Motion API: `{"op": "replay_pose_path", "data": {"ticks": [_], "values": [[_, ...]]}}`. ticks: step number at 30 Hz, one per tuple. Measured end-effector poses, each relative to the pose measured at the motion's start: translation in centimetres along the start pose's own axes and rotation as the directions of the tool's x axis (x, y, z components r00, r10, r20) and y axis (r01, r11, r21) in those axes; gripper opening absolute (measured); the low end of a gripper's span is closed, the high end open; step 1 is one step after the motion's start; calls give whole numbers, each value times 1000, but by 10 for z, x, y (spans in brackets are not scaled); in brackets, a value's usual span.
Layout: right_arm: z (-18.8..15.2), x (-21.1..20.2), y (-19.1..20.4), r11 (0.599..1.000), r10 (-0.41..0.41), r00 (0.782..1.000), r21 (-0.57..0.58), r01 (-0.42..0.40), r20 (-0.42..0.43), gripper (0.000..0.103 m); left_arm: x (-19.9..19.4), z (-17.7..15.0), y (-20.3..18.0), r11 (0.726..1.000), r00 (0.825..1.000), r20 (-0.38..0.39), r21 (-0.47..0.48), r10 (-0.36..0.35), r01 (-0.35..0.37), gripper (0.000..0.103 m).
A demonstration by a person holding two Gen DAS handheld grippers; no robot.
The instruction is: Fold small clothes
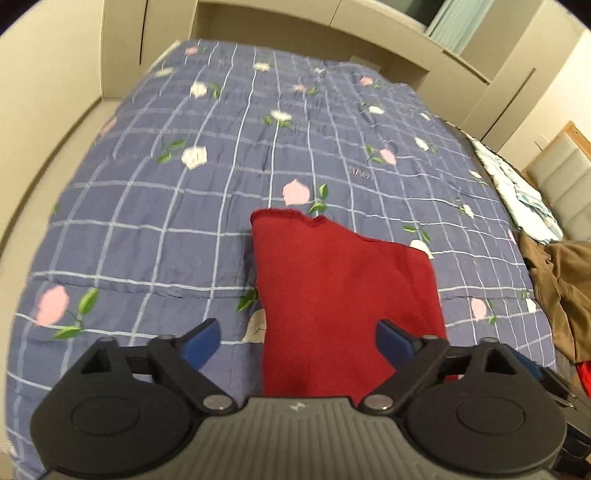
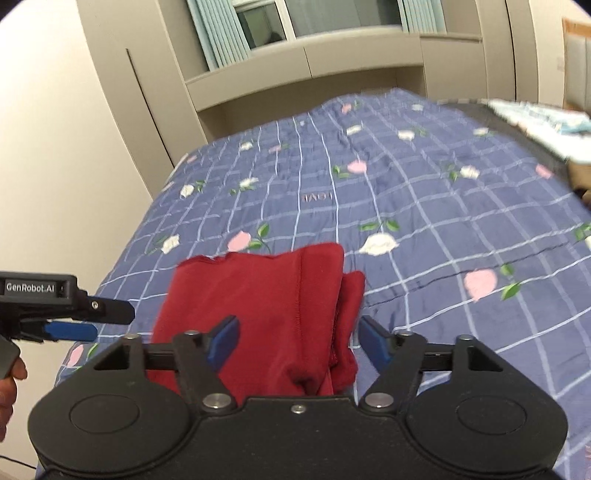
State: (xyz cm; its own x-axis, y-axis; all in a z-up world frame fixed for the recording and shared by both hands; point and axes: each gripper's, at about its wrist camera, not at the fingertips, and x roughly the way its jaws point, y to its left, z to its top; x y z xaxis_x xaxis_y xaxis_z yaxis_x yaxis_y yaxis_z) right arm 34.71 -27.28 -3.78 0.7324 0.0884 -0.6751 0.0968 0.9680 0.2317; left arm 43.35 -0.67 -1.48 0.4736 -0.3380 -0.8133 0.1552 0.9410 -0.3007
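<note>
Beige built-in cabinets (image 2: 258, 96) wrap the head of the bed, with a window and pale green curtains (image 2: 218, 33) above. On the bed, a blue checked quilt (image 1: 166, 229) with pink and white flowers is spread out; small stitched lettering on it is too blurred to read. Over on the left hand-held gripper (image 2: 92, 321), a white label reads "GenRobot.AI". Now the garment: a red knit piece (image 1: 325, 295), folded into a narrow stack, lies flat on the quilt near the bed's front edge, its layers showing in the right wrist view. Left hand-held gripper (image 1: 297, 341): blue pads wide apart, clear of the cloth. Right hand-held gripper (image 2: 297, 341): likewise spread, gripping nothing. Brown clothing (image 1: 561, 288) is heaped at the right.
</note>
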Motion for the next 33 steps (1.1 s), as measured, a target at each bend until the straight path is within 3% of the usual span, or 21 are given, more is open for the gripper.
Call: {"op": "replay_pose_path", "data": {"ticks": [3,8,16,26,33], "values": [[-5,-34,12,1000,-8,999,-16,8,33,89,-28,-13,-6,998,998,56,49,30,-32,102],[-17,-89,36,999,-38,997,-32,40,65,100,-71,-36,-9,993,997,66,113,35,-42,102],[-44,-163,71,994,-94,992,-42,98,82,102,-136,-83,-5,979,993,118,201,9,-33,102],[-99,-203,85,984,-168,983,-44,171,74,102,-152,-150,-5,956,995,98,293,-9,-20,102],[-126,-207,83,978,-203,978,-44,205,50,102,-145,-174,-1,947,998,56,321,-9,-9,102]]}}
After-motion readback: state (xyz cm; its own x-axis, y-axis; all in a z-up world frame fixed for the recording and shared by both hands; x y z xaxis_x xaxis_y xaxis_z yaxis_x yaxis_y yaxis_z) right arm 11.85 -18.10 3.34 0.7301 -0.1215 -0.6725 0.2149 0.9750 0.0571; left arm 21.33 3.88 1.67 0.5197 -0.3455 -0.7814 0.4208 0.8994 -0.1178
